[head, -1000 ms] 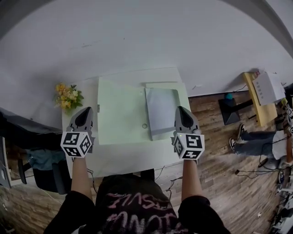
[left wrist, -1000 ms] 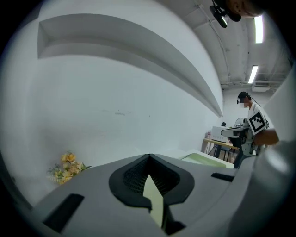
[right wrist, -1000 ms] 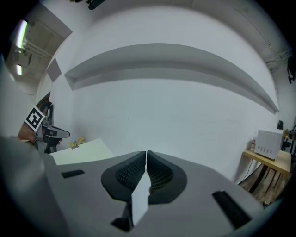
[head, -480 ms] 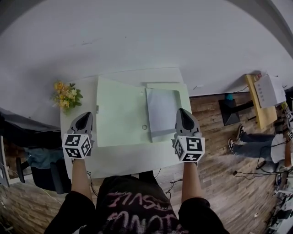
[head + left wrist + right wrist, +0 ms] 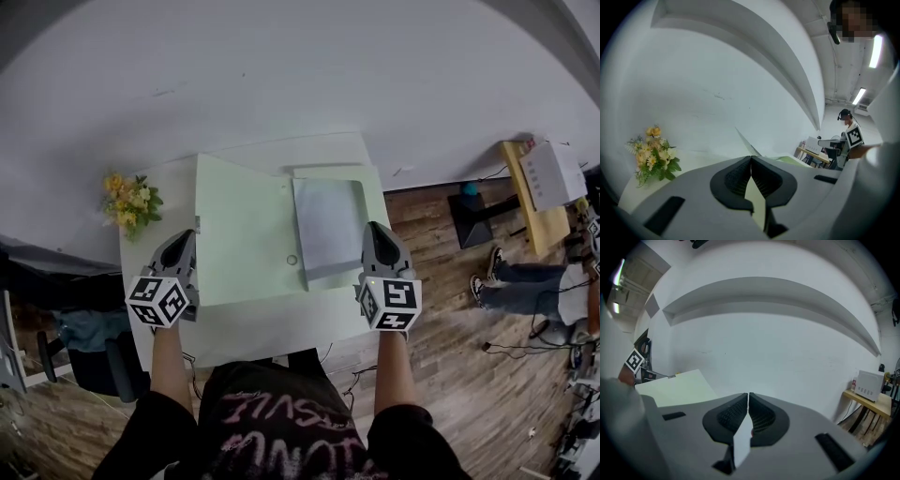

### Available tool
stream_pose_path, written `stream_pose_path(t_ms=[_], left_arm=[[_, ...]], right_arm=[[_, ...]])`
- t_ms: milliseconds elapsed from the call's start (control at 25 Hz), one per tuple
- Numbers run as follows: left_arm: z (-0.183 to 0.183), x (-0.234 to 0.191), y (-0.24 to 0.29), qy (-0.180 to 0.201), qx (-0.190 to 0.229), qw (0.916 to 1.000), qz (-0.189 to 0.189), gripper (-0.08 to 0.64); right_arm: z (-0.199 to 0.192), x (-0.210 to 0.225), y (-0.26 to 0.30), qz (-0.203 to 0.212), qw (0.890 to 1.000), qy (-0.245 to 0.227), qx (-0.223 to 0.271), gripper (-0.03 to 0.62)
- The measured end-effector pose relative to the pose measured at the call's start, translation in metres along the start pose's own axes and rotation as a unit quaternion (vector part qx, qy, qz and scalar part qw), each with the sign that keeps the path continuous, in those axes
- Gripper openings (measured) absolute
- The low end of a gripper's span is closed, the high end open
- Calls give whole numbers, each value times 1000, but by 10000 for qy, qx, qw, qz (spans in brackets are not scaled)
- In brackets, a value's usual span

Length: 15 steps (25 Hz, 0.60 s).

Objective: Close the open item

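Observation:
A pale green folder [image 5: 246, 230] lies open on the white table [image 5: 272, 328]. Its wide left cover seems to stand up at an angle, and its edge shows in the left gripper view as the folder cover [image 5: 744, 141]. A white sheet [image 5: 328, 225] lies in the folder's right half. My left gripper [image 5: 183, 240] is just left of the cover's near left edge, shut and empty [image 5: 751, 160]. Just right of the white sheet is my right gripper [image 5: 375, 231], also shut on nothing [image 5: 748, 396]. The green cover [image 5: 677, 387] shows to its left.
A bunch of yellow flowers [image 5: 129, 202] stands at the table's far left corner, also seen as flowers [image 5: 651, 157]. A white wall [image 5: 281, 75] runs behind the table. A small wooden table with a white appliance [image 5: 542, 178] stands off to the right on the wood floor.
Both grippers stay shut beside the folder; the left one has edged slightly closer to the cover. The folder has not changed.

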<state>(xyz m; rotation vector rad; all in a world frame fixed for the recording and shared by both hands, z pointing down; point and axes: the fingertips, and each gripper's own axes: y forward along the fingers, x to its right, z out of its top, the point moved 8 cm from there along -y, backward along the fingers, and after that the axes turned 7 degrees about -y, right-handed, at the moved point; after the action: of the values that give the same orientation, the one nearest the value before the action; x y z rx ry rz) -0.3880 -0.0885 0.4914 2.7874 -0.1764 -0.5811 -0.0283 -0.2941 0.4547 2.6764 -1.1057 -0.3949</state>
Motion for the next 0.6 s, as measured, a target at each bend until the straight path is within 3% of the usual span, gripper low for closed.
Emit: stream_pose_path(t_ms=[120, 280, 600], left_arm=[[7, 14, 3, 137, 82, 9994, -298, 14], [7, 43, 17, 554, -113, 9955, -761, 15], [3, 99, 46, 1220, -361, 9811, -1456, 44]], right_arm=[[-5, 4, -4, -20, 10000, 39, -21, 26], [-5, 13, -12, -87, 9999, 65, -6, 26], [-23, 35, -31, -317, 9993, 163, -73, 26]])
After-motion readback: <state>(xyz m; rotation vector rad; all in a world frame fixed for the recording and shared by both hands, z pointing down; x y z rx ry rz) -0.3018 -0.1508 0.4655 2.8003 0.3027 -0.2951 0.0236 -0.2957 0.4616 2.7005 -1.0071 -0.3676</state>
